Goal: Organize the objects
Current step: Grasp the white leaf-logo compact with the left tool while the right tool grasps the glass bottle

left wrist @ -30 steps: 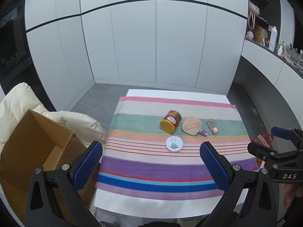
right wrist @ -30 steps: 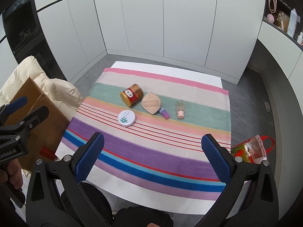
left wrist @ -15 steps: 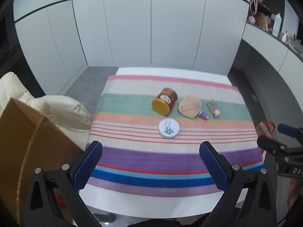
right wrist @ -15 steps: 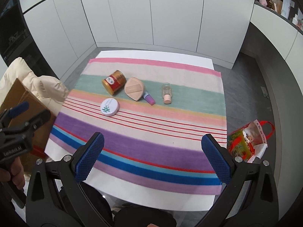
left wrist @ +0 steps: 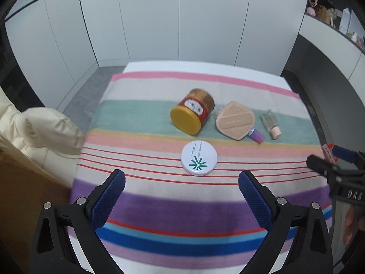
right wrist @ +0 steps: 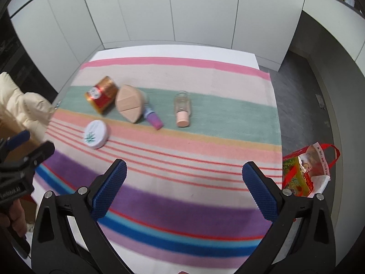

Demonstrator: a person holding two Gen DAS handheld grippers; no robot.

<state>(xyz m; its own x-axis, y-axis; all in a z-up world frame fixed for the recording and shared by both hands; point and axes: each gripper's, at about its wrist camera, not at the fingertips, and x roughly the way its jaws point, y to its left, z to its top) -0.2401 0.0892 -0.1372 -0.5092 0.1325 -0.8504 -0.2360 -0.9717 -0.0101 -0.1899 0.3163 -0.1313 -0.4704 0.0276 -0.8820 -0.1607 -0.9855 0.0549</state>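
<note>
On the striped cloth (left wrist: 173, 207) lie a gold-and-red jar with a yellow lid (left wrist: 192, 111) on its side, a beige powder puff (left wrist: 235, 120), a small purple-capped tube (left wrist: 256, 135), a clear bottle with a pink cap (left wrist: 271, 124) and a white round compact (left wrist: 199, 158). My left gripper (left wrist: 181, 197) is open and empty, just short of the compact. My right gripper (right wrist: 188, 190) is open and empty over the cloth, well short of the bottle (right wrist: 182, 109), the tube (right wrist: 153, 118), the puff (right wrist: 129, 104), the jar (right wrist: 101, 94) and the compact (right wrist: 95, 134).
A cream padded jacket (left wrist: 43, 125) and a brown cardboard box (left wrist: 25, 182) sit left of the table. A red-and-green bag (right wrist: 305, 171) lies on the floor at the right. White cabinet doors stand behind the table. A shelf with items runs along the right wall.
Both grippers have moved forward and lower toward the table. The objects look larger and closer. Both stay open.
</note>
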